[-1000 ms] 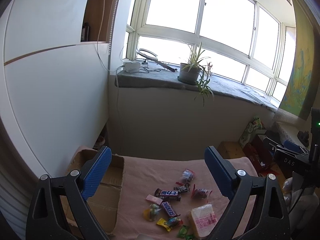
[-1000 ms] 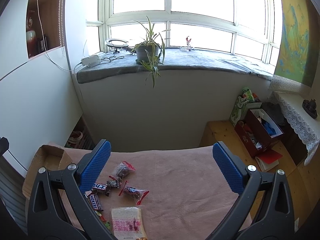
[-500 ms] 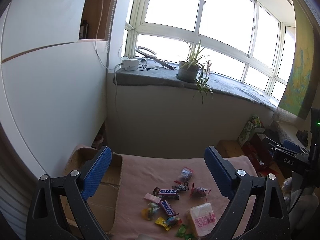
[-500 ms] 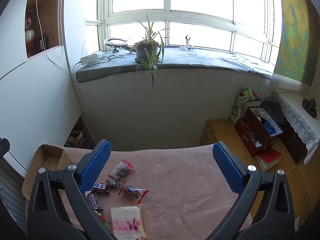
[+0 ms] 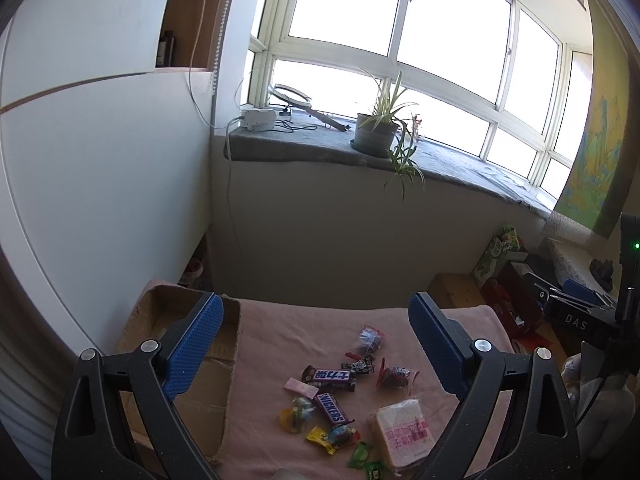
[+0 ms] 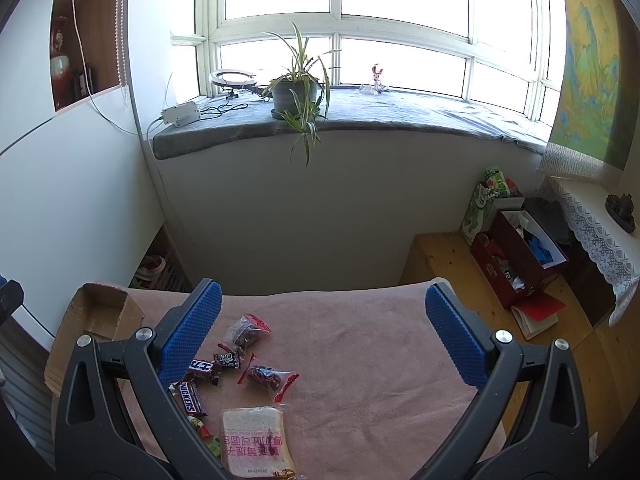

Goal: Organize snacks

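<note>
Two grippers, both spread wide with nothing between the blue pads: left gripper (image 5: 314, 348) and right gripper (image 6: 320, 340) hang above a table with a pink cloth (image 6: 380, 352). Snacks lie loose on the cloth in a cluster toward its left half. Snickers bar (image 5: 332, 407) has its long axis diagonal, running from upper left to lower right in the left view; in the right view (image 6: 191, 397) it is half behind the left finger. A dark chocolate bar (image 5: 330, 377) lies roughly crosswise just beyond it, touching or nearly so. Bagged bread slice (image 6: 256, 444) lies flat nearest the cameras, print upside down, bottom edge cut off by the frame. Two clear packets with red ends — one (image 6: 245, 330) farthest back, one (image 6: 269, 378) near the bread — lie slightly apart. Pink wafer (image 5: 301, 388), yellow candies (image 5: 294, 416) and green candies (image 5: 362, 456) are small and hard to read.

Open cardboard box (image 5: 188, 364) sits at the cloth's left edge, partly hidden by the left gripper's finger. Potted plant (image 6: 298, 90) stands on the windowsill, well apart.
</note>
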